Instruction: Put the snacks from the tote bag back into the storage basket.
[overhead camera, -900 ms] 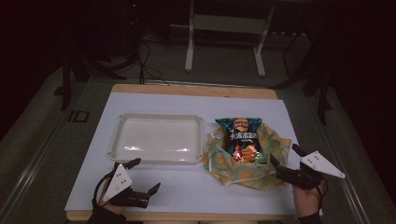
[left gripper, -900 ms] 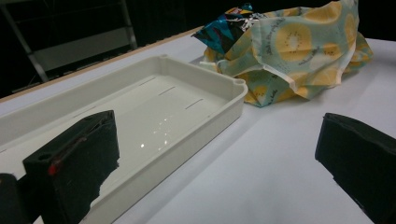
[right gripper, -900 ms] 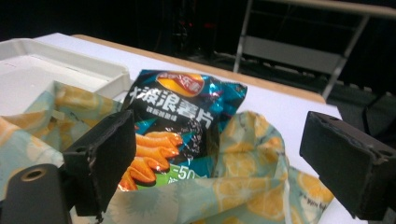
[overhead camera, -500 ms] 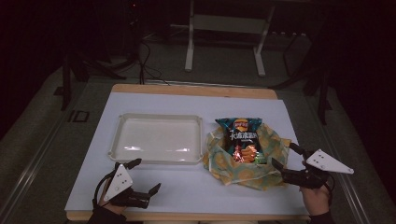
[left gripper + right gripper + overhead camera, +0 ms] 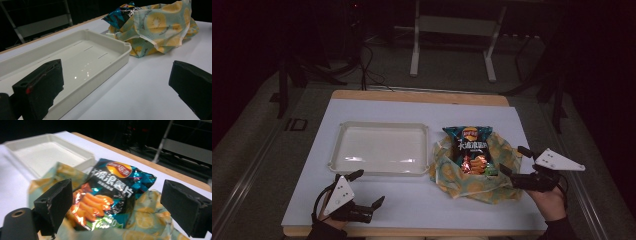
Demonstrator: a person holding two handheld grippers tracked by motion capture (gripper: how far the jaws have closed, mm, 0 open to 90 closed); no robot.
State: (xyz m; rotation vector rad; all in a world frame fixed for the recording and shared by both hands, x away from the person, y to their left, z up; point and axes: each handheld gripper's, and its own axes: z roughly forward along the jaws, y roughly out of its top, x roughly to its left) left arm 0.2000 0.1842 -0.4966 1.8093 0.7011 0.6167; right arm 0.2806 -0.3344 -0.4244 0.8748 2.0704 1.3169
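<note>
Looks like the approach step: right gripper (image 5: 511, 162) sitting at the right edge of the crumpled yellow-and-teal fruit-print cloth bag (image 5: 494, 172), jaws spread wide and gripping nothing. In the right gripper view, aimed straight at the shiny dark-teal crisp packet with orange snacks printed on it (image 5: 110, 195), which lies on top of that cloth bag, right of the empty cream rectangular plastic tray (image 5: 382, 148) and just beside its right rim. Left gripper (image 5: 368, 188) parked at the near left of the white surface (image 5: 422, 200), also wide open and empty, near the tray's front wall.

Best guess for the next move: push the right gripper in to the left, get one jaw either side of the packet's near edge, then close gently so the foil doesn't slip or drag the cloth along.

Compared with 0.9 s ago: right gripper shifted a bit right and nearer. Left gripper, tray, packet and cloth unchanged.
</note>
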